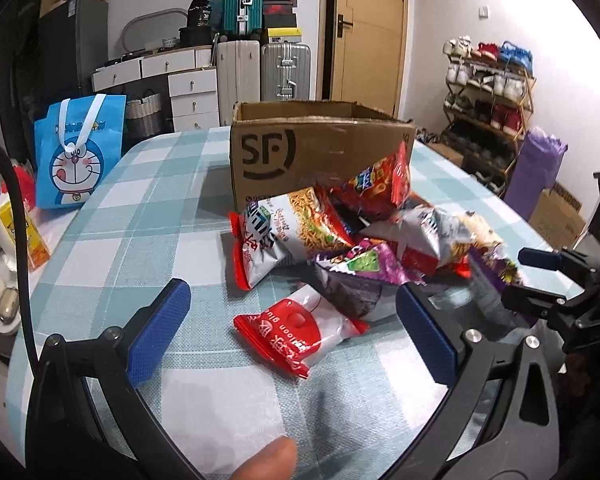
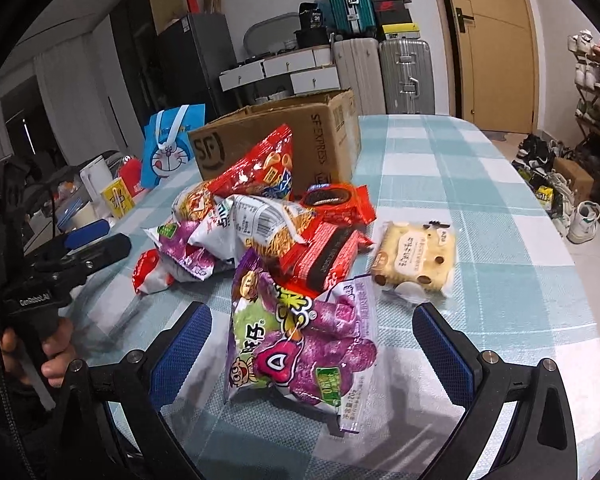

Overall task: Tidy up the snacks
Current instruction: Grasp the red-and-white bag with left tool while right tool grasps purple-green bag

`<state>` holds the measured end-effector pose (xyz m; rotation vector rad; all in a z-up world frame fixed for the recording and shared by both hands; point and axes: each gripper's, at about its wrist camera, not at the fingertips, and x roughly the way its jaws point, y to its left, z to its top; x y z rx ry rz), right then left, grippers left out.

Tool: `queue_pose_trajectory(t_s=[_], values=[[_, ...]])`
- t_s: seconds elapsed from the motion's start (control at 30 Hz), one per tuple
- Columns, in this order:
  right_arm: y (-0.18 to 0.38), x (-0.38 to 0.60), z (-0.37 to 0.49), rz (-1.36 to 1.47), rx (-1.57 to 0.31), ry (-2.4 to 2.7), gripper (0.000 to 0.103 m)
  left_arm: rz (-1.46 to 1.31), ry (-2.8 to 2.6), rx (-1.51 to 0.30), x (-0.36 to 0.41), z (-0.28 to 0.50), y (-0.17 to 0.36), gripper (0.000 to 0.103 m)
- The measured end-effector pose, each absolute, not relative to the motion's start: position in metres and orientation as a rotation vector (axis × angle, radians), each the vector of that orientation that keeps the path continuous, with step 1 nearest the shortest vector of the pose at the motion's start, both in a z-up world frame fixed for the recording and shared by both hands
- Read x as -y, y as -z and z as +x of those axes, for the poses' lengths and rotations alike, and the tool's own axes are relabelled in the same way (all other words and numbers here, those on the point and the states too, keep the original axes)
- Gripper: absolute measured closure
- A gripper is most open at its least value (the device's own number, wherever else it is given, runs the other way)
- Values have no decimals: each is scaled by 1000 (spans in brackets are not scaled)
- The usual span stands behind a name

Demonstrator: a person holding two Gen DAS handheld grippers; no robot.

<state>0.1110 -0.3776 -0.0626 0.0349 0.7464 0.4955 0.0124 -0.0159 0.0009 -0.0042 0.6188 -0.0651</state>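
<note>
A heap of snack packets (image 1: 364,232) lies on the checked tablecloth in front of an open SF cardboard box (image 1: 320,148). My left gripper (image 1: 292,332) is open, its blue pads either side of a red and white packet (image 1: 300,332) on the cloth. My right gripper (image 2: 312,344) is open, its pads either side of a purple snack bag (image 2: 300,344) that stands tilted at the near edge of the heap (image 2: 268,220). A pale biscuit packet (image 2: 416,256) lies alone to the right. The box also shows in the right wrist view (image 2: 276,140).
A blue Doraemon bag (image 1: 80,152) stands at the table's left edge beside a yellow carton (image 1: 32,236). Suitcases, white drawers and a door are behind the table. A shoe rack (image 1: 492,92) stands at the right. The right gripper shows in the left wrist view (image 1: 548,276).
</note>
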Motion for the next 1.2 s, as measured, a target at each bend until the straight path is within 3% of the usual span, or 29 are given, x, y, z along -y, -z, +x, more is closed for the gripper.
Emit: queue_pose_trajectory(t_s=[0.3, 0.57, 0.73, 0.97, 1.0, 1.2], values=[[76, 373, 122, 57, -829, -515, 1, -19, 87, -768, 15, 34, 19, 1], [82, 368, 127, 50, -865, -523, 18, -7, 49, -832, 18, 49, 30, 1], [82, 368, 126, 54, -862, -539, 23, -26, 49, -881, 16, 57, 38, 18], [80, 362, 117, 34, -841, -586, 29, -40, 52, -900, 9, 60, 46, 50], [79, 361, 116, 31, -835, -592, 30, -38, 55, -898, 8, 60, 46, 58], [75, 363, 112, 38, -811, -607, 39, -43, 81, -881, 4, 52, 44, 63]])
